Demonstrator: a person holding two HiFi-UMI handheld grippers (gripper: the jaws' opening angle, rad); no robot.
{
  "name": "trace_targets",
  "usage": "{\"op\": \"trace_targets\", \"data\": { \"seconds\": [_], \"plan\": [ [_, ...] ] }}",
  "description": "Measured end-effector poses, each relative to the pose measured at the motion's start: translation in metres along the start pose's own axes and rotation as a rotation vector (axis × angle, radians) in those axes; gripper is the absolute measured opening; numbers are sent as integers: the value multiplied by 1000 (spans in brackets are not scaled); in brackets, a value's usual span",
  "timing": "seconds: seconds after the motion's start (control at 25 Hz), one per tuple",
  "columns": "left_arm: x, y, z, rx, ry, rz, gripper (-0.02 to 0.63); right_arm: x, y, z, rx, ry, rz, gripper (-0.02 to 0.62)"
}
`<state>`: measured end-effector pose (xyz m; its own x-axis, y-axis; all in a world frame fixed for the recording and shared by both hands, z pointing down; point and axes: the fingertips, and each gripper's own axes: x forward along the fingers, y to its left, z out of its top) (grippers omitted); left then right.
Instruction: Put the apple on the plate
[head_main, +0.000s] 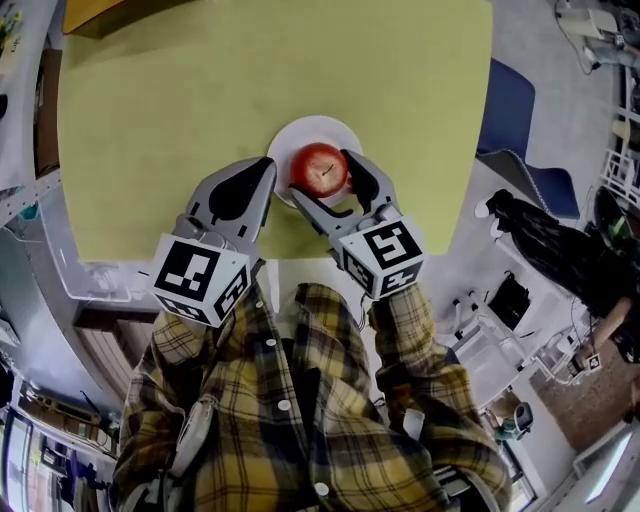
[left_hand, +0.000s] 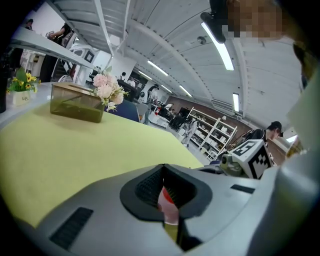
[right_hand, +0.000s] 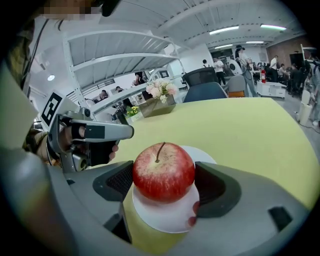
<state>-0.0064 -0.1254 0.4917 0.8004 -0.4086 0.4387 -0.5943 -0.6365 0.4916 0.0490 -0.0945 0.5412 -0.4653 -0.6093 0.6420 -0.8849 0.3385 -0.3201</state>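
Apple (head_main: 319, 169) is clamped in the right tongs (head_main: 323, 174) over the plate (head_main: 300, 135); I can't tell whether it touches. Released high or off-centre, it could roll onto the worktop (head_main: 150, 120). The left tongs (head_main: 264, 172), closed and empty at the plate's 8 o'clock, might nudge the plate.
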Motion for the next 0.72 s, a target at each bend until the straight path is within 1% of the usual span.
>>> {"op": "trace_targets", "data": {
  "seconds": [0.16,0.32,0.44,0.72],
  "plan": [
    [5,-2,-1,-5,2,-13,8,1,3,0,-22,4,8,364],
    [11,-7,3,-1,6,-19,8,-1,2,-2,-18,32,15,364],
    [13,-8,5,-6,8,-21,8,-1,4,1,-32,15,25,364],
    [15,-4,-4,-34,19,-27,8,2,4,-2,-14,10,39,373]
  ]
}}
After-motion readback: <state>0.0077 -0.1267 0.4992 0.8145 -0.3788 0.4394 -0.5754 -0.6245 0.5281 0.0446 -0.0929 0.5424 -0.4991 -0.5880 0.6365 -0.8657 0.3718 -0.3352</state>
